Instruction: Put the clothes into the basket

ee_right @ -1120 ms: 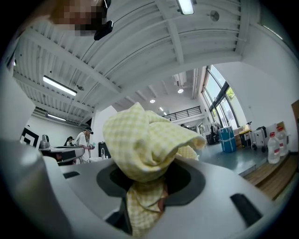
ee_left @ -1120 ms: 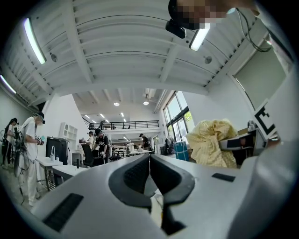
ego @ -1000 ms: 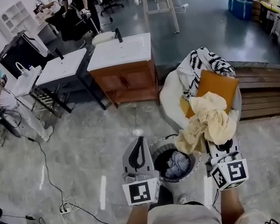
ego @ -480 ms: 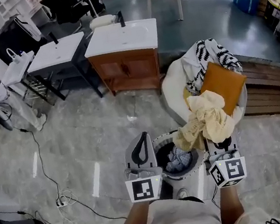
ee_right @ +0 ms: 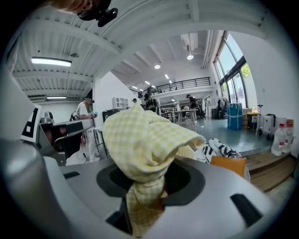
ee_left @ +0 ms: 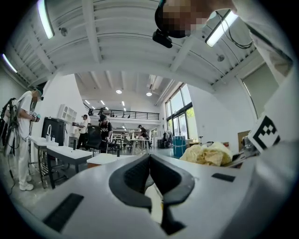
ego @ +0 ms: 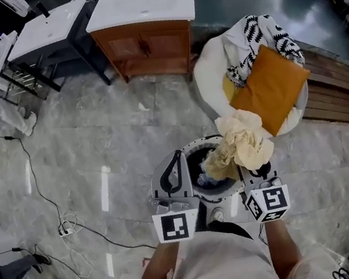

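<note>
Head view: round basket on marble floor; open floor to its left, beanbag close on the right. Yellow checked cloth now overhangs the basket's right rim, lower than before.
Left gripper view: left gripper jaws together, nothing between.
Right gripper view: right gripper clamps the cloth.

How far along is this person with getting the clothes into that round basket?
Done: a bluish garment already lies in the round grey basket. In hand: the right gripper is clamped on a pale yellow checked cloth over the basket's rim; the left gripper is shut and empty. Left: probably the black-and-white patterned cloth on the white chair.
</note>
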Motion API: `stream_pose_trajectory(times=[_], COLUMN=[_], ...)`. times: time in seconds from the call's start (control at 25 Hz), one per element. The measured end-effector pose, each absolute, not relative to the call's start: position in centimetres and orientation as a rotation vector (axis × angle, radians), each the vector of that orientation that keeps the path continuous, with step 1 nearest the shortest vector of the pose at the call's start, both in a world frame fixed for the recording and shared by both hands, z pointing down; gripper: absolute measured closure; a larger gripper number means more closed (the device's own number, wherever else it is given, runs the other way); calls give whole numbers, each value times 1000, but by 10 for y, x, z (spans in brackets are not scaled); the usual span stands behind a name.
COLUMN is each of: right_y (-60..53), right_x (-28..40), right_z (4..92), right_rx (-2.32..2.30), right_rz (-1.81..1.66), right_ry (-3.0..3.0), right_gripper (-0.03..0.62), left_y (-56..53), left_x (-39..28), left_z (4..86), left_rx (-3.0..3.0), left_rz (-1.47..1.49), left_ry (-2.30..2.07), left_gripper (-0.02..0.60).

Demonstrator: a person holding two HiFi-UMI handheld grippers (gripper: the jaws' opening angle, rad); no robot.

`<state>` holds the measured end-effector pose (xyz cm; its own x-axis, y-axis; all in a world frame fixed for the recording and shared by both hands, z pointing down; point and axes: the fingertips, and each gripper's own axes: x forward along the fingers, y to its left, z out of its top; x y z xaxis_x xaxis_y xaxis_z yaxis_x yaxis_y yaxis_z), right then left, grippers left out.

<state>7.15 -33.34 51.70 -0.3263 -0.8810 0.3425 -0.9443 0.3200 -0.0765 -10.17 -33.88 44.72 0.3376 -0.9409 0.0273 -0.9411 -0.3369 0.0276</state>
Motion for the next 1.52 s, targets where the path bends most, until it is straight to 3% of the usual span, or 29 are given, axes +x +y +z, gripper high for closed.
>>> stream_pose_trajectory(times=[1.0, 1.4, 1.52], right_y=[-301, -314, -314], right_x=[-1, -13, -18], right_z=[906, 940, 944], right_rx=[1181, 1146, 1129], right_rz=[1076, 1161, 1197], right_ry=[-1765, -1651, -1643], right_gripper=[445, 443, 373], left_y=[-344, -347, -348], left_x=[-168, -182, -185], left_z=[556, 571, 574], left_rx=[2399, 2382, 2379], left_rz=[154, 172, 194], left_ry=[-1763, -1737, -1735], left_gripper=[577, 577, 577])
